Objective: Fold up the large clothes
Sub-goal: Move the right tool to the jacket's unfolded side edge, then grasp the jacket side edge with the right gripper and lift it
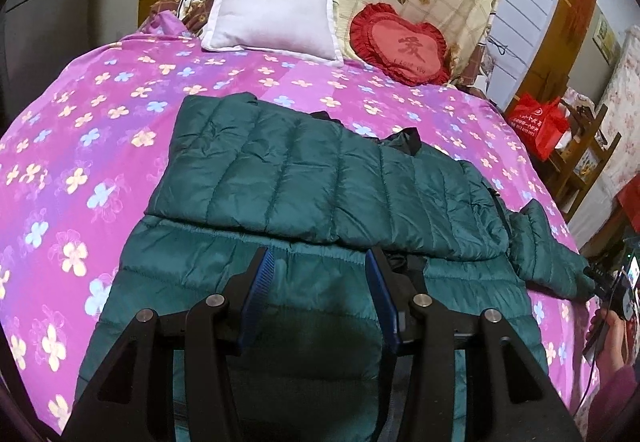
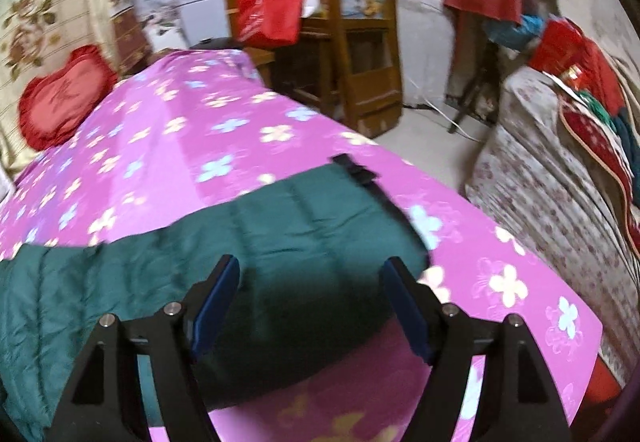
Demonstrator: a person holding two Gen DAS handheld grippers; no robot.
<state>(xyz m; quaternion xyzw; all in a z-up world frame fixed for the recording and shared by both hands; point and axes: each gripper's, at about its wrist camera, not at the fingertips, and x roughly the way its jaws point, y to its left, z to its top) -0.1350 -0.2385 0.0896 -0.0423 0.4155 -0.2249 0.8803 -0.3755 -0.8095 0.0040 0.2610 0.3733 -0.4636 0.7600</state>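
A dark green quilted jacket (image 1: 320, 177) lies across the pink flowered bedspread (image 1: 100, 129), with one part folded over its body. My left gripper (image 1: 320, 258) hovers low over the jacket's near half. Its blue pads (image 1: 260, 290) stand apart, with only flat fabric under them. In the blurred right wrist view, the jacket's sleeve (image 2: 304, 217) stretches to the right and ends in a black cuff (image 2: 356, 169). My right gripper (image 2: 312, 282) hangs open just above that sleeve, one finger on each side of it, with nothing pinched.
A white pillow (image 1: 272, 13) and a red heart cushion (image 1: 400, 41) lie at the head of the bed. A wooden rack (image 2: 360, 41) with a red bag (image 2: 272, 13) stands past the bed's corner. A second covered bed (image 2: 560, 177) is on the right. A hand (image 1: 608, 338) shows at the right edge.
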